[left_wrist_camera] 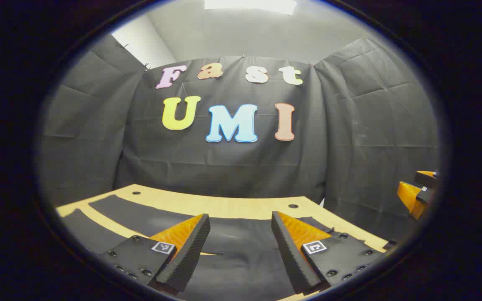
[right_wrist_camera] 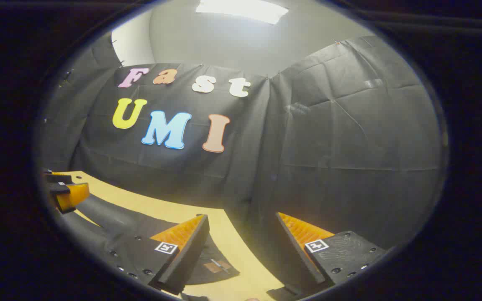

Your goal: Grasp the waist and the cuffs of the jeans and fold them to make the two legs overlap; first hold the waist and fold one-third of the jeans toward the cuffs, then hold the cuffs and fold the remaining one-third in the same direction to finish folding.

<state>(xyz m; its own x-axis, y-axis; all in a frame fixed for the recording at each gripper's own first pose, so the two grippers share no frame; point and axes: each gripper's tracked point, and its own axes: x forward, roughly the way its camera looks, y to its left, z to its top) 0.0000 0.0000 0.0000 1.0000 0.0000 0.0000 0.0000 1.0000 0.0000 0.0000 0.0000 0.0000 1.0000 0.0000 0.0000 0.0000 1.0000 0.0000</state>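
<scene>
Booth: black cloth walls on three sides, a pale ceiling with a bright light panel above, and a light wooden tabletop [left_wrist_camera: 224, 205] below with round holes near its far edge.

Jeans: dark jeans [left_wrist_camera: 232, 238] lie flat on the tabletop. In the left gripper view two legs run away toward the far left corner, with a strip of bare wood between them. In the right gripper view the same garment [right_wrist_camera: 119, 228] stretches leftward, and a small leather-like patch [right_wrist_camera: 218, 266] near its closer end suggests that end is the waist.

Left hand-held gripper: the left hand-held gripper [left_wrist_camera: 241, 246] hangs just above the fabric, fingers spread wide, nothing between them. It also appears at the left edge of the right gripper view [right_wrist_camera: 66, 194], low over the legs.

Right hand-held gripper: the right hand-held gripper [right_wrist_camera: 241, 251] is likewise released and empty, its gap over bare wood near the tabletop's right edge, with the patch end of the jeans under its one finger. It shows at the far right of the left gripper view [left_wrist_camera: 414, 192].

Key relation: the jeans' long axis runs across the tabletop from the patch end toward the left corner. The right hand-held gripper is nearer the waist, the left nearer the legs and cuffs; the cuffs themselves I cannot make out.

Stage, as I judge it: no fold yet; both legs lie apart, so overlapping them comes first.

Next move calls for: each hand-held gripper dropping to pinch its own end.
</scene>
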